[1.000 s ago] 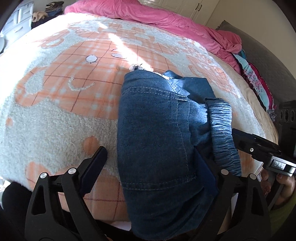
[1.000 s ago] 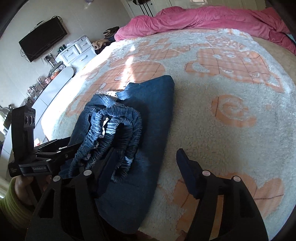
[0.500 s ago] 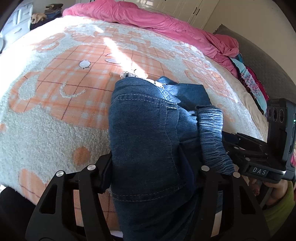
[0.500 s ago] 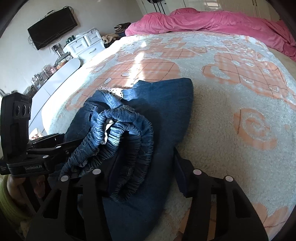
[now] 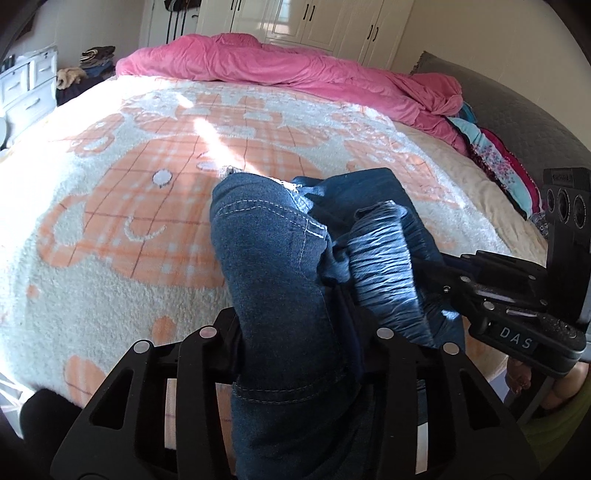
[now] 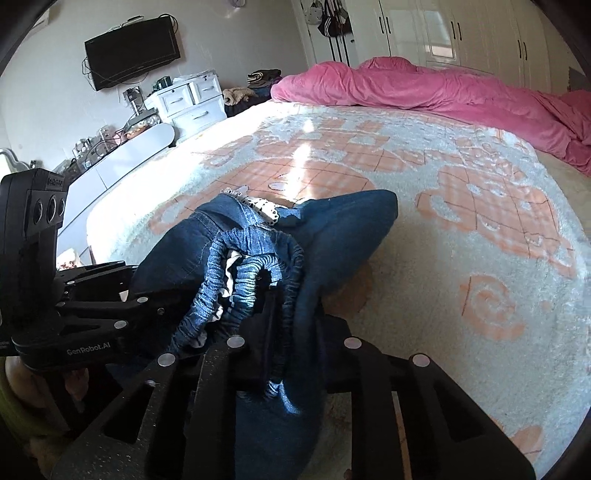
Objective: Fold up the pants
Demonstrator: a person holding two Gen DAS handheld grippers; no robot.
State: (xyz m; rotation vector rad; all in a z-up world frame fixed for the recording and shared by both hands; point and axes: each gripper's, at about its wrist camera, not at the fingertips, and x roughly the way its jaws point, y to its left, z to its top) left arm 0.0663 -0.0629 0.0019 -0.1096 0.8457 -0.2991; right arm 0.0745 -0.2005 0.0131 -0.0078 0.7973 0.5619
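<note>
Left tongs [image 5: 295, 336]: closed on the pants [image 5: 284, 295]; denim fills the gap between the two fingers and drapes down over the frame.
Right tongs [image 6: 295, 336]: clamped on the gathered waistband [image 6: 255, 273] and the dark fold beside it.
Pants: bunched, near edge held off the blanket [image 5: 110, 206], far end resting on it just ahead of both tongs.
Obstruction: the denim hides both fingertips in each view; the contact point itself is not visible.
Left view only: right tongs [image 5: 454, 280] seen from the side at the right, fingers buried in the ribbed waistband [image 5: 384, 258]; grey headboard [image 5: 498, 107] and floral cloth [image 5: 495, 162] far right.
Right view only: left tongs [image 6: 122, 291] at the left, reaching in under the pants; white lace trim [image 6: 262, 205] at the far end of the bundle; white drawers [image 6: 192, 99] and wall television [image 6: 133, 48] far left.
Pose: the tongs point inward, side by side, close together.
Far: pink duvet [image 5: 295, 70] heaped along the far edge of the bed; white wardrobe doors [image 6: 461, 33] behind it.
</note>
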